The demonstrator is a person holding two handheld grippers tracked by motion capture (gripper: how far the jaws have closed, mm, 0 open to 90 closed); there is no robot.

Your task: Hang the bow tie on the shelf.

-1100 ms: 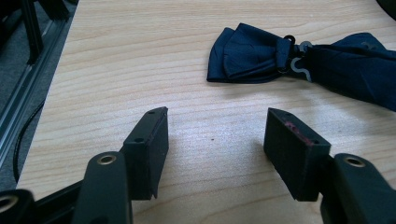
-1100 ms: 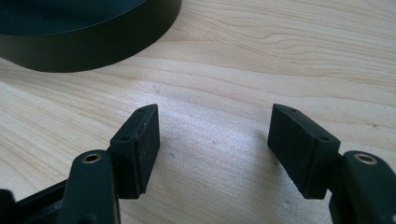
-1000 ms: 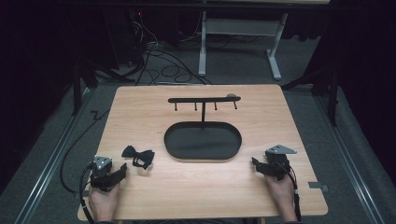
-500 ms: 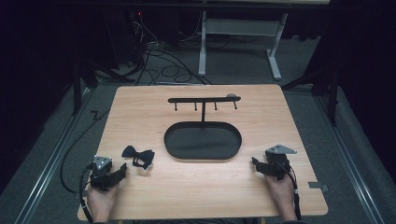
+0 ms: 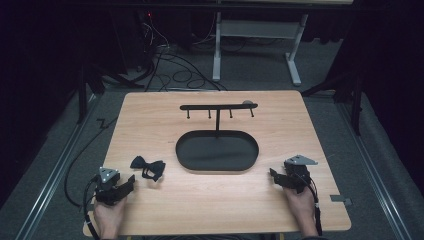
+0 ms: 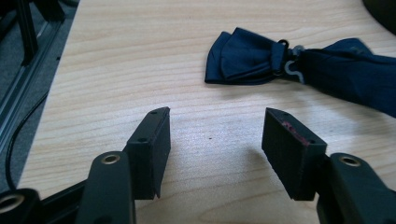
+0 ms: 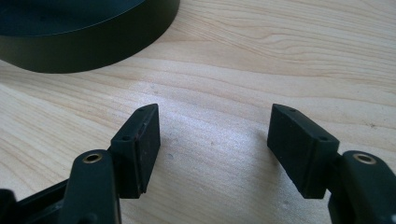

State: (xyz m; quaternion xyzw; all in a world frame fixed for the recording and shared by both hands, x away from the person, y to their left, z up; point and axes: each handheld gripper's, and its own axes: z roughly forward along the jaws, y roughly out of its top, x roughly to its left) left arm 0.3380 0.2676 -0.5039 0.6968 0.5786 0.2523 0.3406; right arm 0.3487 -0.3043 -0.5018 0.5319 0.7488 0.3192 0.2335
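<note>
Stock on my worktop (image 5: 150, 110), pale wood: one dark blue bow tie (image 5: 148, 167), lying flat at the near left, just left of the stand and apart from it. One black stand (image 5: 217, 150): oval base at the worktop's middle, thin post rising from its far edge, crossbar with four short pegs on top. My left claw (image 5: 131, 181) rests at the near left corner, jaws wide with nothing between them; in the left gripper view the bow tie (image 6: 261, 60) lies near, just ahead of the jaw tips and off to one side, not touching them. My right claw (image 5: 273, 175) rests at the near right, jaws wide and empty over bare wood; the stand's base (image 7: 84, 42) sits near, ahead of it.
</note>
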